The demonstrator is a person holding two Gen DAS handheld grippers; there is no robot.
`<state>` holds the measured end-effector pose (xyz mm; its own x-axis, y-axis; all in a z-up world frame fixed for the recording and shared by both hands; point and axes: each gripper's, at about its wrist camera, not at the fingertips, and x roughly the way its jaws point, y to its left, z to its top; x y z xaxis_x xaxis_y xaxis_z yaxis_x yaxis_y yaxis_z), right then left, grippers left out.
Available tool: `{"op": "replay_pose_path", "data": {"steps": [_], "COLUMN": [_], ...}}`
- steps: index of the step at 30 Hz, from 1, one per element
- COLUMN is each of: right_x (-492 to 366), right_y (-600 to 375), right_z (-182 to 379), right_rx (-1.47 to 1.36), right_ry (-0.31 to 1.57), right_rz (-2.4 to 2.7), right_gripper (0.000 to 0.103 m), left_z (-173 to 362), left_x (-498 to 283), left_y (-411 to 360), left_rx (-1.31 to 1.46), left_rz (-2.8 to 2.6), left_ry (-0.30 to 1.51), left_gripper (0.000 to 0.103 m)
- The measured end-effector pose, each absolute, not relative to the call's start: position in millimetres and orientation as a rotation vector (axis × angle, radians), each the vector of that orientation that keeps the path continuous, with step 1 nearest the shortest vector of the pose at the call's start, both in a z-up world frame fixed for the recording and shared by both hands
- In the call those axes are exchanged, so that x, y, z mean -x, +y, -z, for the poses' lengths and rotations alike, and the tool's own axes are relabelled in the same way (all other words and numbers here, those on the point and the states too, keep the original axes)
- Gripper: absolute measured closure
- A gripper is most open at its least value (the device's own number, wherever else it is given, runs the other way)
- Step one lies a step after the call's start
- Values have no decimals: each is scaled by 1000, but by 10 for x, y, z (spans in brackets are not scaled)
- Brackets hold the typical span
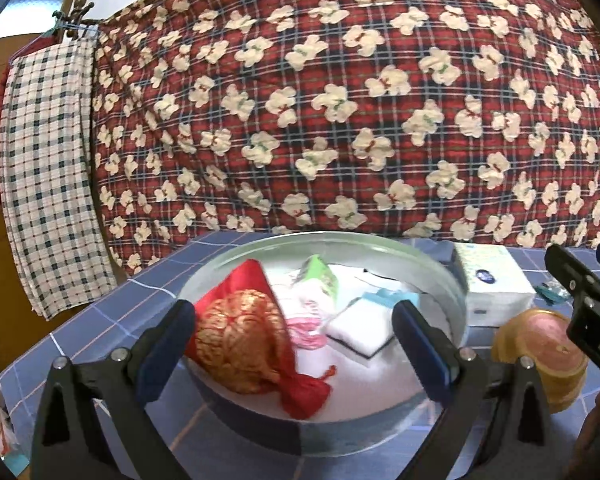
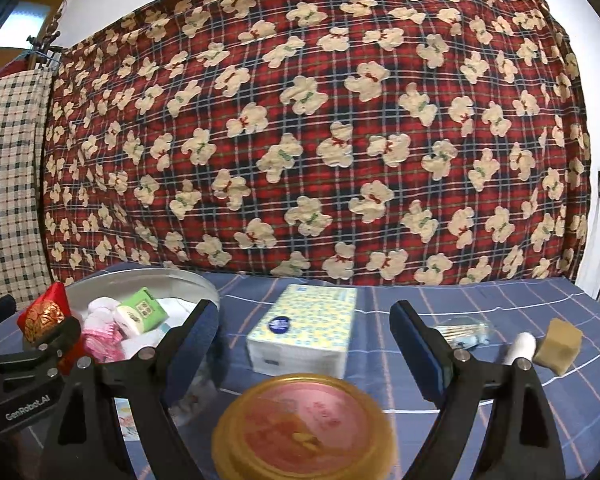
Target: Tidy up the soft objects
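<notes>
Left hand-held gripper: jaws stand wide apart, nothing held; they frame the round tray, which sits directly ahead on the blue-checked bench. Inside the tray, just beyond the left finger, lies the red-and-gold pouch; ahead of the right finger lies a flat white packet, with a pink bundle and a green tissue pack farther in.

Right hand-held gripper: jaws likewise wide and empty. Between and ahead of its fingers rests the wrapped tissue pack; below the fingers, nearest the camera, is a round gold-rimmed tin. Off to the right of the right finger lie a tan sponge block, a white roll and a bag of cotton swabs.

Handling, as judged: the tissue pack looks light and yielding, with a slick film wrapper; a grip across its short sides, near mid-length, should hold without crushing. Its long axis runs away from the gripper, tilted slightly rightward. The pouch appears soft and limp, its tied neck pointing toward the camera.
</notes>
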<state>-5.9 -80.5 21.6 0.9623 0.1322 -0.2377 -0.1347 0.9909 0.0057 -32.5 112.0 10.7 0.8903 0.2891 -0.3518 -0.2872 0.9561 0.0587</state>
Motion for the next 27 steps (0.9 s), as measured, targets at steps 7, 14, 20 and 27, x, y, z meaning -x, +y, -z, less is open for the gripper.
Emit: {"op": "replay_pose_path", "data": {"steps": [7,14,20,27], "right_x": [98,138,149,175], "right_y": [-1036,-1255,-1480,-1761], "right_z": [-231,-245,-247,-260], "right_rx": [20,30,25,21], "right_ry": [224,212,216,207], "right_rz": [-93,-53,-12,48], "right_gripper": [14,14,14,14], "left_z": [-110,-122,-124,-129], "left_x": [332,351,355,359], "left_y": [902,705,529,283], "left_rx": [-30,-44,-59,-95], "left_rz": [-257,-222,-183,-144], "left_ry": [368,360,361,355], "left_gripper": [3,3,3,3]}}
